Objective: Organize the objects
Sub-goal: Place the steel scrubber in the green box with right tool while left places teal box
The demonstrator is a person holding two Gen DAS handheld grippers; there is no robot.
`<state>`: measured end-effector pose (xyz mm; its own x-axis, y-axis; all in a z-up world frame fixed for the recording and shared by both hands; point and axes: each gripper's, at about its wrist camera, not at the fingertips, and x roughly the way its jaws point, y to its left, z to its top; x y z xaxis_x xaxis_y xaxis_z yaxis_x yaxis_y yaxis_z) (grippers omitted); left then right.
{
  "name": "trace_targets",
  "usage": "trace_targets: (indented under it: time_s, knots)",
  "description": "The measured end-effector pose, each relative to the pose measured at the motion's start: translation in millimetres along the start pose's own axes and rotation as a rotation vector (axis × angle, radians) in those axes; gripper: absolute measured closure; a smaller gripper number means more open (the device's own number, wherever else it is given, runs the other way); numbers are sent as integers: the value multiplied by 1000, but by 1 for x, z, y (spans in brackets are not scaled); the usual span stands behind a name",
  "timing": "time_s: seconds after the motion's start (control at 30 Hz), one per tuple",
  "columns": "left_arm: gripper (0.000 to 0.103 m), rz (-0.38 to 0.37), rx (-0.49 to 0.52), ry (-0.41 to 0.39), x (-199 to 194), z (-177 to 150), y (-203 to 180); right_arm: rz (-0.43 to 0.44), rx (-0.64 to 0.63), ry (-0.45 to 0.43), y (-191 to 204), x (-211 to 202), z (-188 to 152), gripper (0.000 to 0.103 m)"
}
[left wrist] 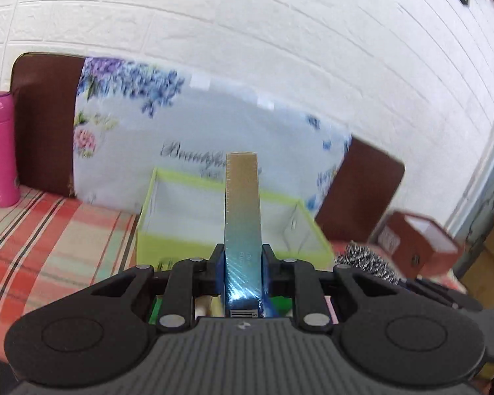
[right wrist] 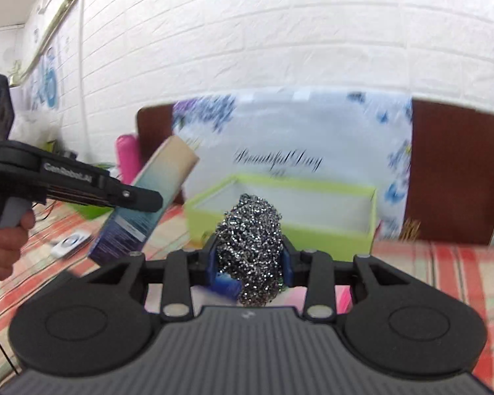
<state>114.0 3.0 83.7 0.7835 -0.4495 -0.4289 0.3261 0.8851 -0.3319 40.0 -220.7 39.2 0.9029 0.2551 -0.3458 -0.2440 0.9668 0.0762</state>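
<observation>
My left gripper (left wrist: 242, 256) is shut on a slim box (left wrist: 242, 217) that fades from gold at its far end to teal at the near end. It sticks out forward over an open lime-green box (left wrist: 194, 247) with a white inside. In the right wrist view that same slim box (right wrist: 151, 197) is held tilted by the left gripper (right wrist: 138, 197). My right gripper (right wrist: 250, 260) is shut on a steel-wool scourer (right wrist: 250, 247), in front of the lime-green box (right wrist: 313, 237). The scourer (left wrist: 365, 260) also shows low at the right of the left wrist view.
A checked red and cream cloth (left wrist: 49, 237) covers the surface. A floral cushion (left wrist: 197, 125) leans on a brown headboard (left wrist: 42, 131) behind the green box. A pink flask (left wrist: 0, 144) stands far left; a small red-brown box (left wrist: 421, 243) sits right. A white gadget (right wrist: 70, 242) lies left.
</observation>
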Motion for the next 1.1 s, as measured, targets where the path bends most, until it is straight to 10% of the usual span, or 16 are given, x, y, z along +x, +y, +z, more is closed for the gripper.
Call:
trace_targets:
  time_s: [0.6,0.67,0.7,0.9,1.1]
  knots:
    - [81,126,-56,71,171,48,30,-191,143,254,-80,211,19,66]
    - [65,117,-35,73,174,42,31,-183,150,294,-80,219,12,61]
    - [39,126,-25,78,173,39,31,-177,147,311,-79,222,10,54]
    - [24,150,-6,-26,114,43,17,-216,39,208,-63,186,18,10]
    - [22,173,9,-58,46,33,-13,-301,54,-53,-54,80,36,0]
